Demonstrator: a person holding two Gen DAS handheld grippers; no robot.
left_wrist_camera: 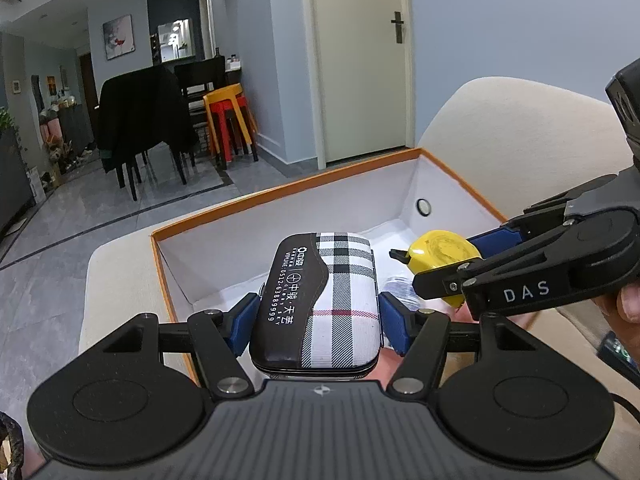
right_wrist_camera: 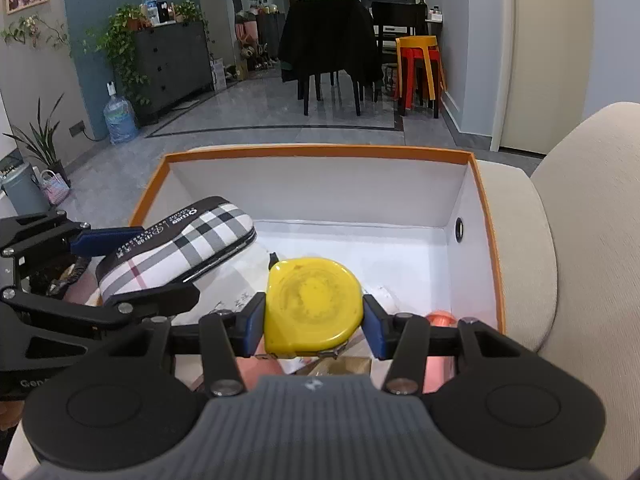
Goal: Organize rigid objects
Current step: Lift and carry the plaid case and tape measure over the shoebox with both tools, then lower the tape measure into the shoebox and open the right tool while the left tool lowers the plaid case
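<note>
My left gripper is shut on a plaid glasses case with a black flap, its blue pads pressing both long sides. The case hangs over the near part of an orange-rimmed white box. My right gripper is shut on a yellow tape measure, also held above the box. In the left wrist view the right gripper comes in from the right with the tape measure. In the right wrist view the left gripper and the case sit at the left.
The box rests on a beige sofa seat, with the sofa back to the right. Papers and a pink-orange object lie in the box under the grippers. Beyond are grey floor tiles, dark chairs and stacked red and yellow stools.
</note>
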